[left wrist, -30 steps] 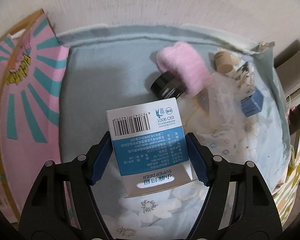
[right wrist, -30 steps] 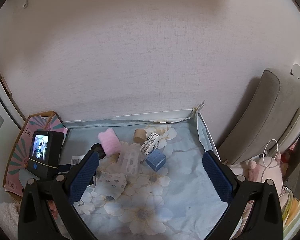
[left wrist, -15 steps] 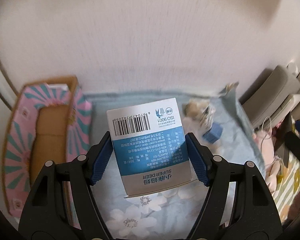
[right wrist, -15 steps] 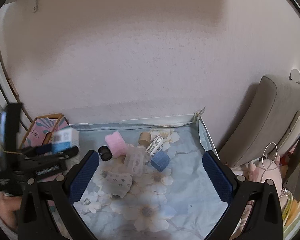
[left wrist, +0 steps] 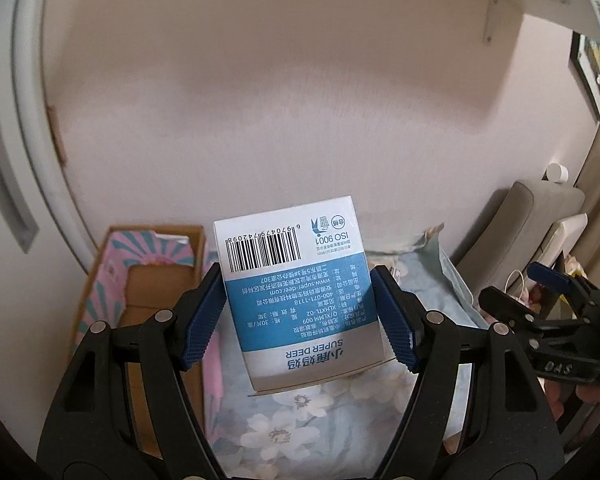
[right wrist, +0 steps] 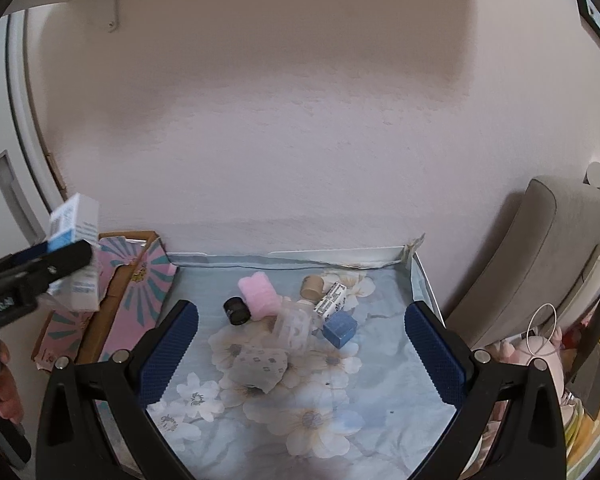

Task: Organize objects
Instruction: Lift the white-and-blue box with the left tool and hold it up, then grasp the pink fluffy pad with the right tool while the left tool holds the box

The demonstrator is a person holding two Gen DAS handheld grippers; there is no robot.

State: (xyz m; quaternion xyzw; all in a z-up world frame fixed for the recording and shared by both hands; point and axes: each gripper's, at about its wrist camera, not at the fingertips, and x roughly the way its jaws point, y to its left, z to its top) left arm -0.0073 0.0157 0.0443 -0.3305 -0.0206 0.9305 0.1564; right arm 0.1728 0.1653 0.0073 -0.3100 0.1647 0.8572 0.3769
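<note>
Blue-and-white carton [left wrist: 296, 292] sits pinched between the left gripper [left wrist: 298, 316] pads, while the right gripper [right wrist: 300, 356] jaws stand spread with nothing between them.

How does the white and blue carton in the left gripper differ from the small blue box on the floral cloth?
The carton is bigger, white with a blue band and barcode; the small blue box is plain blue. The carton is held in the air by the left gripper; the blue box rests on the cloth. Both are cardboard packs.
</note>
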